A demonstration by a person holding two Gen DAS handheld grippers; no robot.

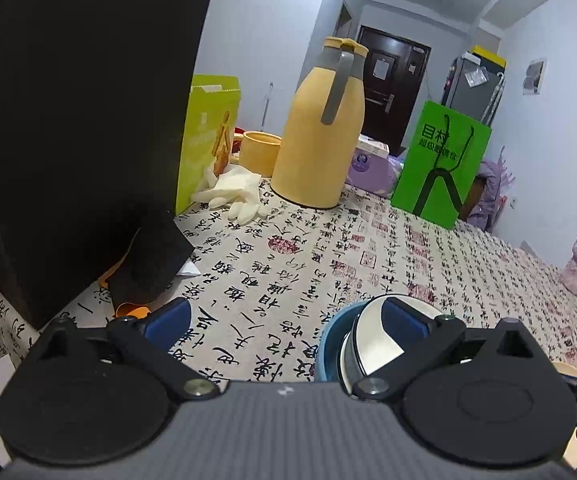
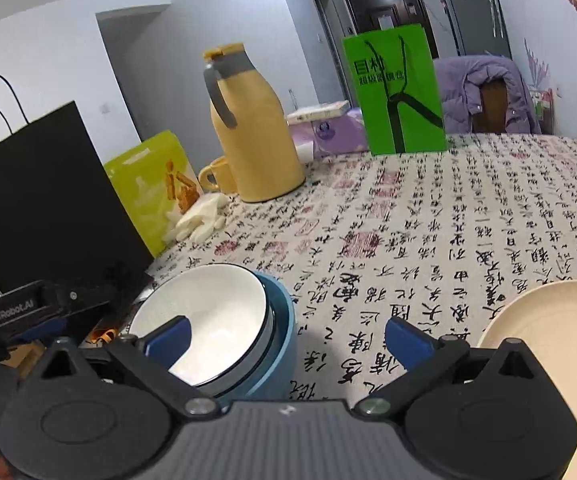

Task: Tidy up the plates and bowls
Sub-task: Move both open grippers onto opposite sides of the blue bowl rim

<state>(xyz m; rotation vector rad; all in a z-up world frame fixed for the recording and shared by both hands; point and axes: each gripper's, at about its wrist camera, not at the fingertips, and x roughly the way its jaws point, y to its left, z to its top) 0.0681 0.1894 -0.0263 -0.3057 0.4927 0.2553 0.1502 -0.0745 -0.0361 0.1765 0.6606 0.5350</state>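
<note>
Bench [image 2: 468, 216] covered with a calligraphy-print cloth. Near its front edge a white bowl [image 2: 208, 316] with a dark rim sits nested, slightly tilted, inside a blue bowl [image 2: 280, 344].

Right gripper [image 2: 286, 340]: jaws spread wide, holding nothing; its left blue finger pad [image 2: 170, 338] lies over the white bowl's interior in this view, contact not discernible. A cream plate [image 2: 548, 316] lies flat on the bench just to the right of this gripper.

Left gripper [image 1: 286, 320]: jaws likewise released and empty. In the left wrist view the nested bowls appear at lower right, the white bowl [image 1: 372, 344] behind the right pad.

Farther back: black paper bag [image 2: 48, 200], yellow-green snack bag [image 2: 152, 184], pale rubber gloves [image 2: 204, 220], yellow thermos jug [image 2: 256, 136] with grey handle, yellow mug [image 2: 216, 176], green paper bag [image 2: 396, 88].
</note>
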